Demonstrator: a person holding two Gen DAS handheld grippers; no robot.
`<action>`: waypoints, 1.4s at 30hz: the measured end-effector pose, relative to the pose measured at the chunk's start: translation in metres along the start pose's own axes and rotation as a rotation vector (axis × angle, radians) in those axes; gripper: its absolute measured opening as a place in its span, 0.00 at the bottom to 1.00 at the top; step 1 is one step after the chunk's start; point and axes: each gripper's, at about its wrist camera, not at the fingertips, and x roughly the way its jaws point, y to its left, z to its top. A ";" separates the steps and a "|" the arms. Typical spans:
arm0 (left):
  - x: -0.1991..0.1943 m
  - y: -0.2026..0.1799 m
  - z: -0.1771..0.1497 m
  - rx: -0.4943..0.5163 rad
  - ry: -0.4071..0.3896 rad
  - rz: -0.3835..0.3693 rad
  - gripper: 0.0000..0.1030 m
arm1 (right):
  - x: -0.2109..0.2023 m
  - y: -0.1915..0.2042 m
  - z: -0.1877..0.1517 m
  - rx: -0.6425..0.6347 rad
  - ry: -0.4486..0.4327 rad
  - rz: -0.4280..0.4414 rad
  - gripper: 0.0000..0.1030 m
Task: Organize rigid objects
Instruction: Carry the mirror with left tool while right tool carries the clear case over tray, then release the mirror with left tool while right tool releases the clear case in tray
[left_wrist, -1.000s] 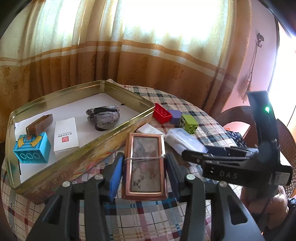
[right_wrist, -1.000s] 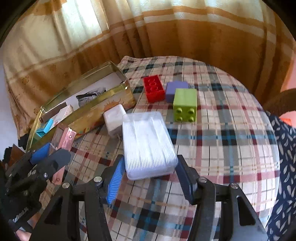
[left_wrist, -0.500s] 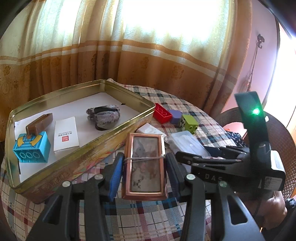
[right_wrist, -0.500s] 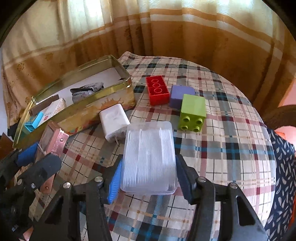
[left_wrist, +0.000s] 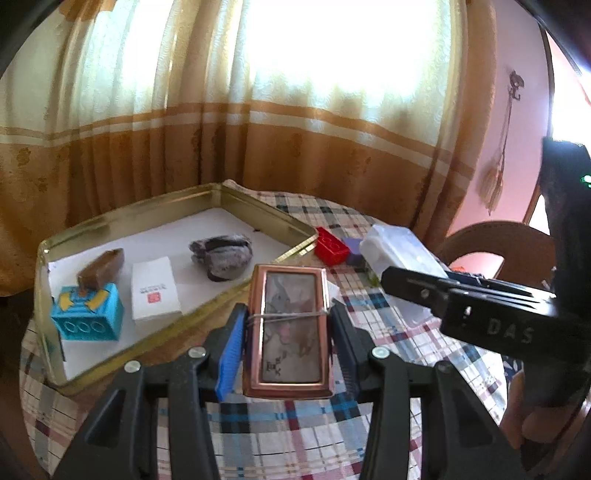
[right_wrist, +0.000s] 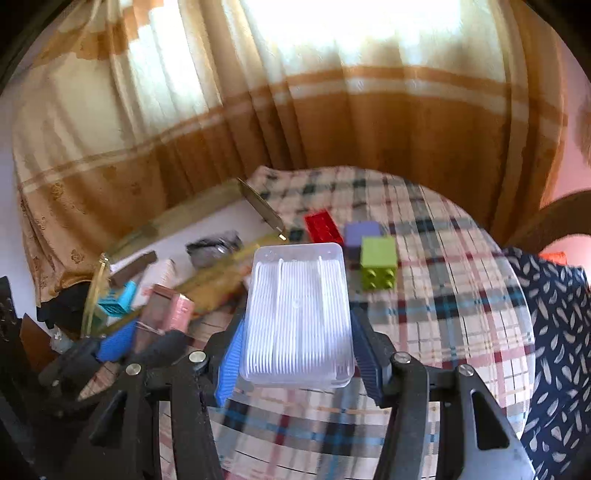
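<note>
Left wrist view: the left gripper is clamped on a copper-framed case, held above the plaid-covered desk just beside the near wall of the gold tin. Right wrist view: the right gripper is clamped on a clear plastic box, lifted off the desk. Bare white floor shows mid-tin; a green block and a red brick sit beyond.

Backlit gold curtains, pink wall (tassel hanging), wicker chair.
</note>
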 end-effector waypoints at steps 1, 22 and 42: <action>-0.003 0.004 0.002 -0.006 -0.009 0.004 0.44 | -0.002 0.003 0.002 -0.005 -0.012 0.004 0.55; -0.001 0.102 0.037 -0.163 -0.035 0.250 0.44 | 0.025 0.088 0.042 -0.097 -0.161 0.056 0.55; 0.045 0.134 0.051 -0.207 0.063 0.376 0.44 | 0.120 0.123 0.070 -0.088 -0.058 0.049 0.55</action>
